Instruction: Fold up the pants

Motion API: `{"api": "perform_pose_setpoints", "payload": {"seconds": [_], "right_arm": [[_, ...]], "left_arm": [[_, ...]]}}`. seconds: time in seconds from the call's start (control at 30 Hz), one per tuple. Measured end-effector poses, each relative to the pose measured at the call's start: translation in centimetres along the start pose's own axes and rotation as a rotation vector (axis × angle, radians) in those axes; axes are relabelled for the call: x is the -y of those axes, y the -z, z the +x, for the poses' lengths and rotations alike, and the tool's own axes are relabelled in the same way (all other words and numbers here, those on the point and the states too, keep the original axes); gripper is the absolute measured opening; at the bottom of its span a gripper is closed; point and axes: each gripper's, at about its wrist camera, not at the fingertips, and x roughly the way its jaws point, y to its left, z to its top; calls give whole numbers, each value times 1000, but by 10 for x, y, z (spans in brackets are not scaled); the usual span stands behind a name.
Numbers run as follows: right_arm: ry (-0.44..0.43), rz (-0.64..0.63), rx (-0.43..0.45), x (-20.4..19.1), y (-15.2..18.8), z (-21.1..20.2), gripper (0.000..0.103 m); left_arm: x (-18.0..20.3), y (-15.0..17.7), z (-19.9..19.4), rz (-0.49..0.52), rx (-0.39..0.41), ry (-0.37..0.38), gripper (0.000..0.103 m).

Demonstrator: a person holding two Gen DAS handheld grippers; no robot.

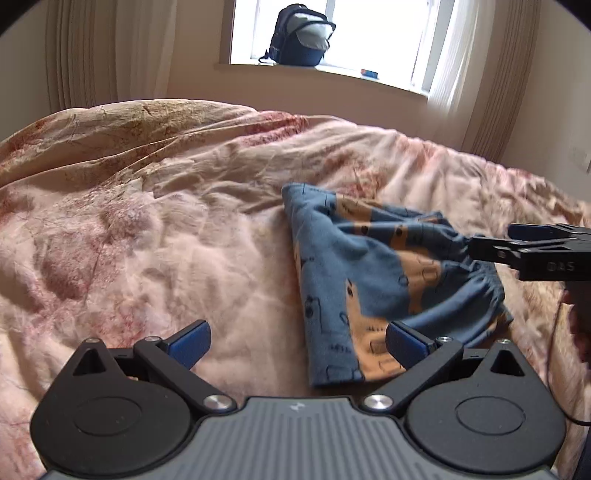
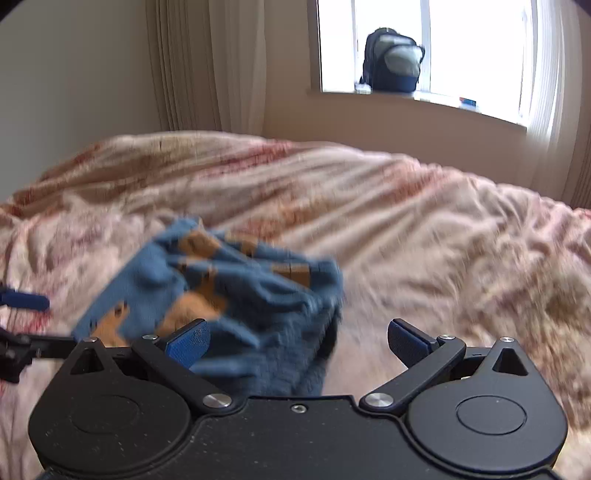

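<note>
Left gripper [image 1: 297, 345]: fingers spread apart, empty, low over the bedspread [image 1: 147, 240]. Right gripper [image 2: 297, 345]: fingers likewise apart, with nothing between them. Pants [image 1: 369, 280], blue with orange print, lie bunched on the bedspread just ahead of both grippers, elastic waistband towards the right gripper. Farther back, a backpack [image 1: 301, 35] stands on the windowsill [image 1: 332, 75], curtains [image 1: 92, 51] alongside.

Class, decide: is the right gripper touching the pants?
Cannot tell. In the left wrist view the right gripper seems to meet the pants at the waistband, but the blurred right wrist view shows open jaws and no plain contact.
</note>
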Motion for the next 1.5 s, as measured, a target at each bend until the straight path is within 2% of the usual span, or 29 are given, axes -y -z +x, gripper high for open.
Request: {"api": "perform_pose_setpoints", "payload": {"seconds": [0.13, 0.23, 0.33, 0.43, 0.53, 0.63, 0.77, 0.87, 0.93, 0.97, 1.03, 1.1, 1.2, 1.33, 1.43, 1.5], "right_arm": [[45, -52, 10, -6, -1, 35, 102], [41, -19, -12, 1, 0, 55, 102], [101, 28, -59, 13, -2, 66, 102], [62, 138, -44, 30, -5, 59, 102], [19, 191, 25, 36, -14, 47, 102], [-15, 136, -3, 28, -19, 59, 102], [-73, -47, -74, 4, -35, 88, 102], [-48, -122, -191, -9, -40, 118, 102], [-15, -111, -168, -4, -42, 125, 102], [4, -88, -153, 0, -44, 124, 102], [107, -62, -105, 10, -49, 113, 102], [127, -63, -72, 23, -54, 97, 102], [64, 7, -110, 40, -51, 70, 102], [-62, 96, -194, 42, -20, 37, 102], [-103, 178, -225, 37, 12, 19, 102], [-97, 198, -281, 34, 23, 18, 102]], "left_arm": [[-8, 0, 24, -28, -42, -23, 103], [-13, 4, 39, -34, -93, -30, 103], [-12, 6, 40, -23, -96, -30, 103], [-12, 5, 40, -24, -99, -22, 103], [-14, 5, 39, -39, -98, -11, 103], [-13, 6, 40, -34, -96, -15, 103], [-14, 6, 41, -27, -95, -13, 103], [-15, 6, 42, -31, -95, -9, 103], [-15, 6, 44, -23, -95, -10, 103], [-15, 6, 44, -16, -96, -11, 103], [-14, 7, 45, -7, -97, -11, 103], [-15, 7, 43, -14, -96, -6, 103], [-15, 6, 40, -28, -95, -1, 103], [-15, 5, 33, -58, -84, 36, 103], [-10, 7, 29, -68, -86, 63, 103], [-6, 8, 29, -60, -94, 59, 103]]}}
